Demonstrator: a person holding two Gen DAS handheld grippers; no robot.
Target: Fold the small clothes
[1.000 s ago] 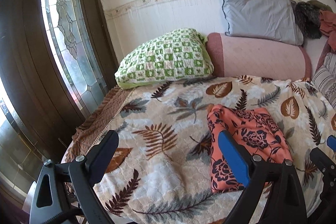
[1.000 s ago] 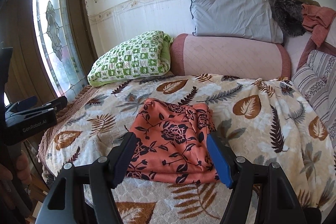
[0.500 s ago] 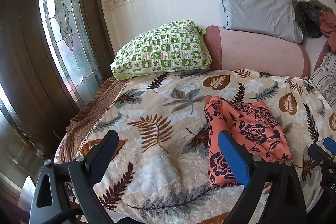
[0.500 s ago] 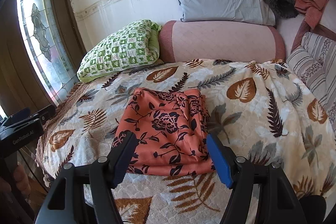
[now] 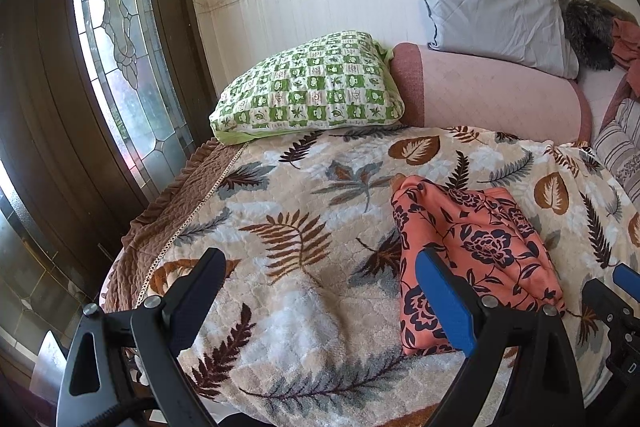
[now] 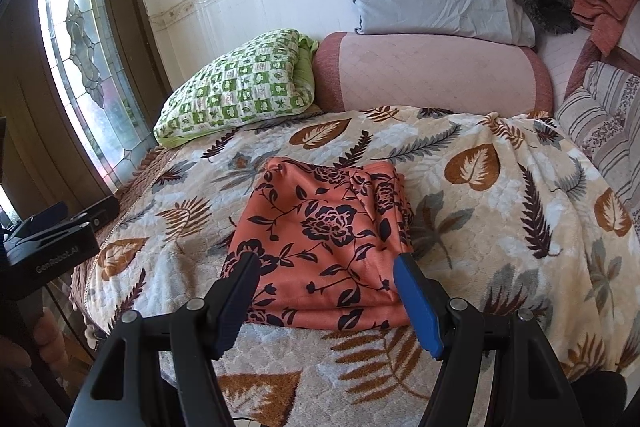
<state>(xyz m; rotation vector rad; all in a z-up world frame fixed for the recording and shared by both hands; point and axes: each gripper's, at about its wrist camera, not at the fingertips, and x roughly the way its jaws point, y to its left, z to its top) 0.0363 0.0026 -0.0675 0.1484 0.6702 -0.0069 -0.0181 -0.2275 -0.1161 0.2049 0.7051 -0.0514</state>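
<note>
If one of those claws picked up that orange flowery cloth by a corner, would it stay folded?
Probably not. The orange floral garment looks thin and soft, its layers loosely stacked, so it would likely droop and unfold. It looks light. Pushed, it might bunch up on the fuzzy leaf-print blanket rather than slide.

1. The folded orange cloth (image 6: 324,243) is looking smooth and thin.
2. The leaf blanket (image 6: 500,211) is looking soft and fuzzy.
3. The right gripper (image 6: 326,303) is showing matt black plastic and shiny metal screws.
4. The window glass (image 5: 120,39) is looking bumpy.
</note>
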